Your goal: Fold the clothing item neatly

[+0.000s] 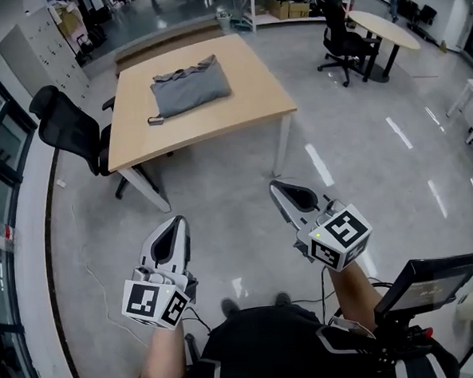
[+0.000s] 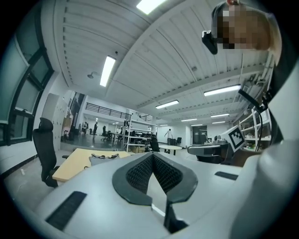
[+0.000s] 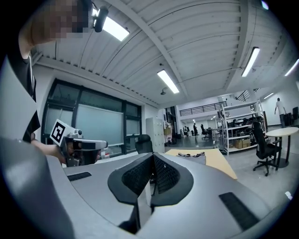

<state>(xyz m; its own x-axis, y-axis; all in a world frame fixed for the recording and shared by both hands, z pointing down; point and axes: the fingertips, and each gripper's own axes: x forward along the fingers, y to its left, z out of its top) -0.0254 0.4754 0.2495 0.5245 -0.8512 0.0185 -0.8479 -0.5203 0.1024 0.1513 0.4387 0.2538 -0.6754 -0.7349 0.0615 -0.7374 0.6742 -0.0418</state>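
Head view: your left gripper (image 1: 178, 220), grey with black jaw pads, sits in the lower left of the frame. Your right gripper (image 1: 275, 186) sits just right of centre. Both point level toward the table, well apart from it, over the grey polished floor (image 1: 363, 160).

Left gripper view: jaws closed, pads meeting at the tip, nothing between them. Right gripper view: same reading, jaws together and empty.

The grey fabric clothing item (image 1: 189, 87) lies in a compact rectangle on the light wooden table with white legs (image 1: 232, 116), upper centre of the head view, toward the table's far left part. Neither gripper touches it. A small dark object (image 1: 155, 120) lies at its lower left corner; you cannot tell what it is.

A black mesh office chair (image 1: 66, 127) stands at the table's left edge. A second black office chair (image 1: 337, 36) stands in the upper right, beside a round light-topped table (image 1: 382, 27).
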